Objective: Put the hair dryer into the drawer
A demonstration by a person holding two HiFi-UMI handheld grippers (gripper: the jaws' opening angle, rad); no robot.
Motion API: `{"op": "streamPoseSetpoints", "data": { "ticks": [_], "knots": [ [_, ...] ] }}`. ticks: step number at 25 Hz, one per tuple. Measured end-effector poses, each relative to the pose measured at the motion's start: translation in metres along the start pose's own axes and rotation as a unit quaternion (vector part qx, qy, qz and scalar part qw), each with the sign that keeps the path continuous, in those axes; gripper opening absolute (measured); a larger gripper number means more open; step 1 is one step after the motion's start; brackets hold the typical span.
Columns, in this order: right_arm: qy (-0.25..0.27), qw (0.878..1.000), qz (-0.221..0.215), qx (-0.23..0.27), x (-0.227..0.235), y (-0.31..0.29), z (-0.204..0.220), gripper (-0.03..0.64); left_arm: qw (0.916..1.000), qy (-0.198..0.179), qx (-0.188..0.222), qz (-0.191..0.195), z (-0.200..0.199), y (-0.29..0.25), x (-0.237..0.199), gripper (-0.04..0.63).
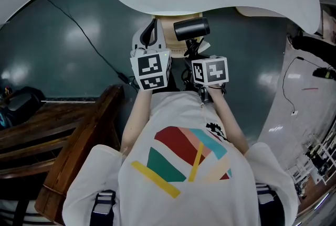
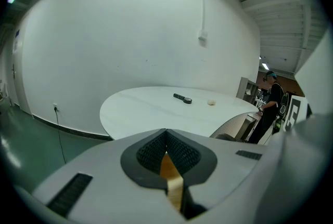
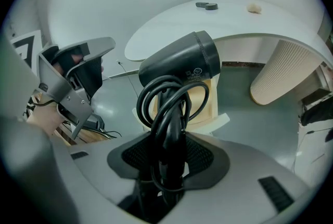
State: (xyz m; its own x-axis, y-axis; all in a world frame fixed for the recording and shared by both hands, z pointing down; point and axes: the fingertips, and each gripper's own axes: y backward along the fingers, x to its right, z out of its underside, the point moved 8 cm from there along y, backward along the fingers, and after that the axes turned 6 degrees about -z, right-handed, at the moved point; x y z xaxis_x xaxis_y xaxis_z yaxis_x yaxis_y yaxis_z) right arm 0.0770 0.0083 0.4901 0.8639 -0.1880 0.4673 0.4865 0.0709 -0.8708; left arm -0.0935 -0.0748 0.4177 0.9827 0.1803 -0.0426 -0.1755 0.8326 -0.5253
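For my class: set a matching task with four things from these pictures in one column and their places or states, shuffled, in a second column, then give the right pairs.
Things
1. black hair dryer with coiled cord
2. left gripper
3. light wooden drawer
4. small black object

Places or states
A. lies on the white round table
B. jaws together, holding nothing
C. open, pale wood showing inside
D. clamped in the right gripper

Pairs: 1-D, 2-B, 3-C, 4-A

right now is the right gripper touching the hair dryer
Touching. The right gripper view shows the right gripper with its jaws clamped on the handle of the hair dryer, its cord looped there too, and no gap between them.
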Motion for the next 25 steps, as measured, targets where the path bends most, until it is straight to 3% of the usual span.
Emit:
{"op": "streamPoseSetpoints", "data": {
  "ticks": [10,13,25],
  "knots": [
    [-0.001,0.999,-0.009,-0.044,0.003,-0.023,-0.007,0.189,1.0,0.002,-0.007,-0.003,0.001,-0.004,-0.007,0.015],
    [0.005,0.998,0.007,-0.064,0.002,-0.024,-0.016,0.189,0.9999,0.003,-0.009,-0.006,0.0,-0.008,-0.011,0.015],
    [-0.02,0.993,0.009,-0.112,0.014,-0.045,-0.04,0.189,0.9997,0.009,-0.016,-0.014,-0.004,-0.022,-0.021,0.015]
  ]
}}
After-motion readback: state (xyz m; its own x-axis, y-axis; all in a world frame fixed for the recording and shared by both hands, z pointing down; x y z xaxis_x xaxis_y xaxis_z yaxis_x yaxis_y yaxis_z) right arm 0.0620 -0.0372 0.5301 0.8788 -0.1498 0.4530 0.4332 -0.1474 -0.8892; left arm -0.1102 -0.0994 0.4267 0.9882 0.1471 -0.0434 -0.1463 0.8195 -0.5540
